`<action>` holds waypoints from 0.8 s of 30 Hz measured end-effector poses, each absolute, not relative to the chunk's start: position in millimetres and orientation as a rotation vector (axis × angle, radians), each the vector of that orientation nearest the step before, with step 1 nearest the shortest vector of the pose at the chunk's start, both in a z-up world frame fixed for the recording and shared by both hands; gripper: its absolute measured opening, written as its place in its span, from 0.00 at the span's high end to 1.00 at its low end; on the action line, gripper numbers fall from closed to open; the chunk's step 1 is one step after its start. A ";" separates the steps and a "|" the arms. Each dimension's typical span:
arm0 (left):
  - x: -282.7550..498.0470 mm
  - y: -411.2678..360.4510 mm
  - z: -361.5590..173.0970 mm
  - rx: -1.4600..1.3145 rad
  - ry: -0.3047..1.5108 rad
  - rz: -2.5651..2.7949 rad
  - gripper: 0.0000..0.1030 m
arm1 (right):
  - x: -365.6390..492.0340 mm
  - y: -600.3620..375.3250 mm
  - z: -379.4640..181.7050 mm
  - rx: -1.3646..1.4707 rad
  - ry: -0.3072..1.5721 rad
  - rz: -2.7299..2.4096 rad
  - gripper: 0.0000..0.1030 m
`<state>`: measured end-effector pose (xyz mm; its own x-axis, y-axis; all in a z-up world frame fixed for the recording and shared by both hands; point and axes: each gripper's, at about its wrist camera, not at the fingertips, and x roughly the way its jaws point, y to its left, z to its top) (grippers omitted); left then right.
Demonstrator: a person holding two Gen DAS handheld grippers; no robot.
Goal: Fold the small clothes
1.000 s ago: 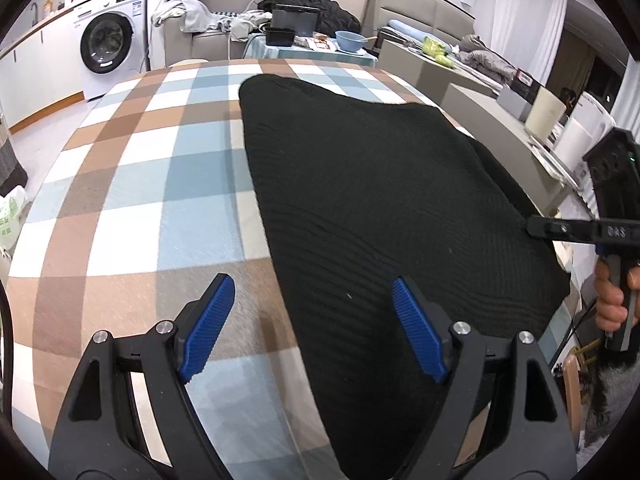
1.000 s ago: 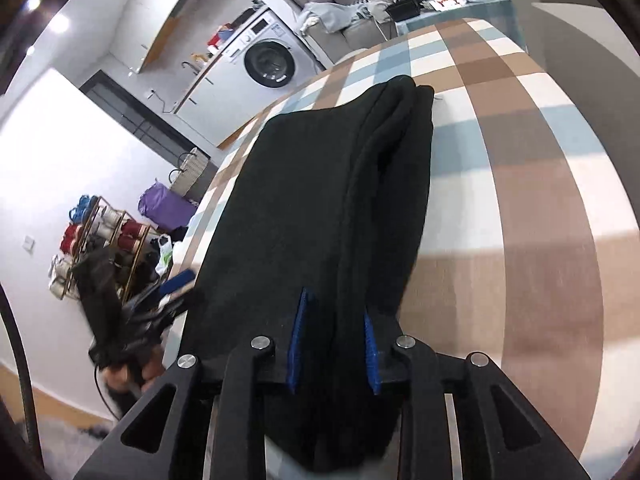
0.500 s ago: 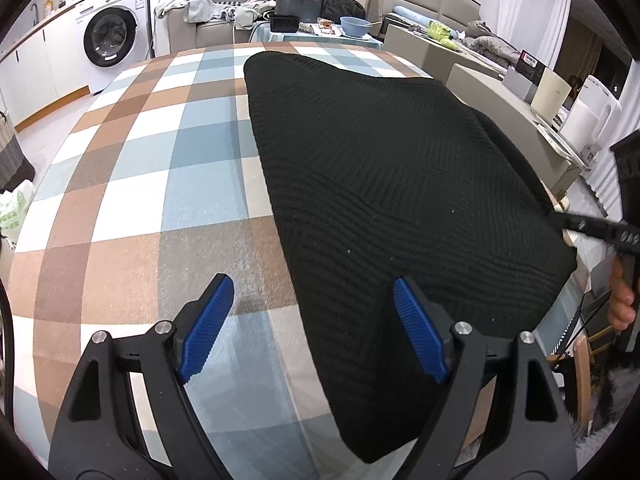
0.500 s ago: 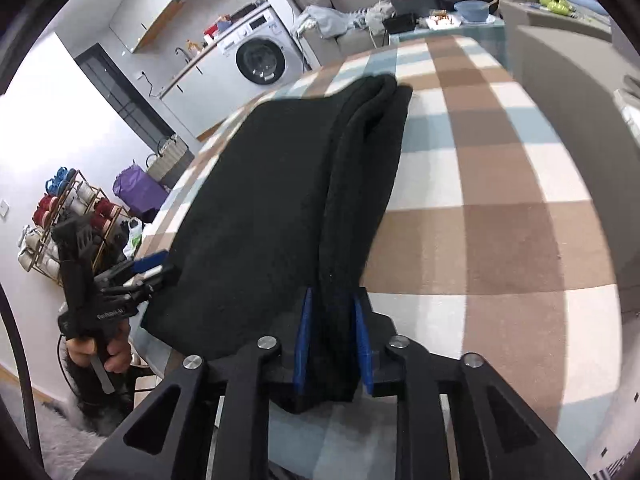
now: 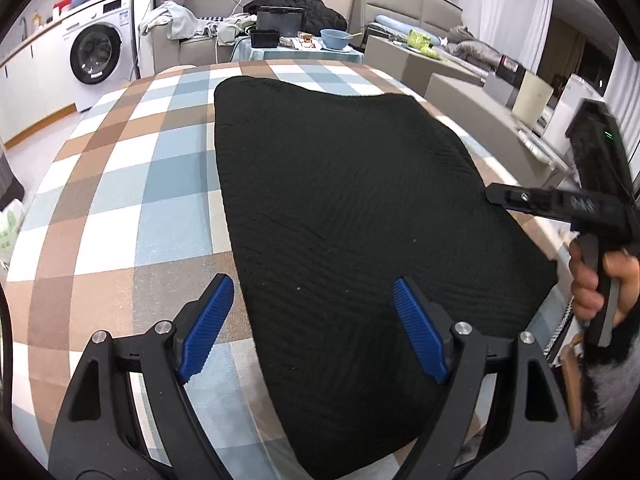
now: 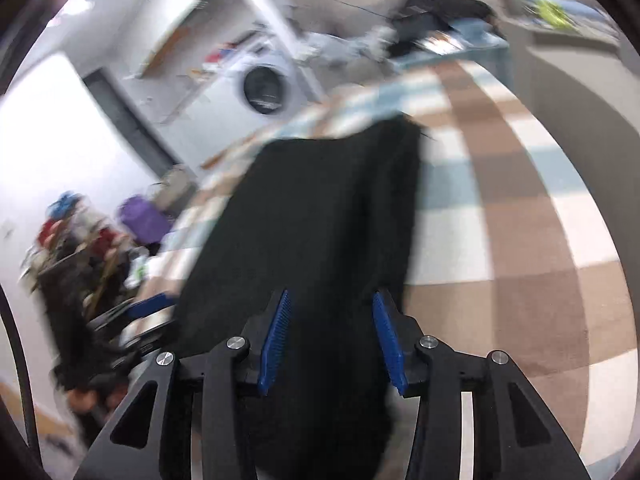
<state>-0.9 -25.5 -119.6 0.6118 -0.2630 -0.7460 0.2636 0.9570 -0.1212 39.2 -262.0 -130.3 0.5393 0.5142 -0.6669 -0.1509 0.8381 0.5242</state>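
Note:
A black knit garment (image 5: 344,208) lies flat on the checked tablecloth (image 5: 120,184), its near corner hanging over the table's front edge. My left gripper (image 5: 312,320) is open above the garment's near left edge, with nothing gripped between its blue pads. In the blurred right wrist view the garment's folded thick edge (image 6: 332,220) runs between the blue pads of my right gripper (image 6: 330,336). Its jaws are opening and the pads stand apart from the cloth. The right gripper (image 5: 552,200) also shows at the garment's right edge, held by a hand (image 5: 604,280).
A washing machine (image 5: 100,56) stands at the back left. A sofa with clothes (image 5: 208,24) and a small table with a blue bowl (image 5: 336,38) lie behind the table. A shoe rack (image 6: 72,240) stands on the floor to the left.
My right gripper's jaws have spread apart and let go of the garment's folded edge, and that view has swung and blurred. The left gripper stays open.

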 end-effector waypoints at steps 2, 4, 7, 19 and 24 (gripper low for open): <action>-2.0 -22.4 -120.4 0.000 0.857 -0.298 0.22 | 40.4 -275.5 -140.4 0.553 0.952 0.419 0.57; 0.7 -17.8 -121.0 -0.019 0.863 -0.295 0.22 | 33.6 -283.2 -133.1 0.538 0.914 0.383 0.57; 8.5 -13.3 -122.7 -0.044 0.873 -0.287 0.22 | 31.0 -284.6 -117.9 0.539 0.850 0.425 0.57; 28.8 -15.7 -124.7 -0.038 0.865 -0.265 0.22 | 96.1 -242.6 -114.5 0.421 0.866 0.535 0.91; 30.9 -14.6 -127.3 -0.039 0.868 -0.264 0.22 | 93.3 -245.1 -107.4 0.354 0.852 0.462 0.92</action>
<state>30.9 -14.6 -127.3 0.6157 -0.2452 -0.7489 0.2134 0.9667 -0.1411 93.3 -245.1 -107.4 0.5706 0.5217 -0.6342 -0.2462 0.8454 0.4740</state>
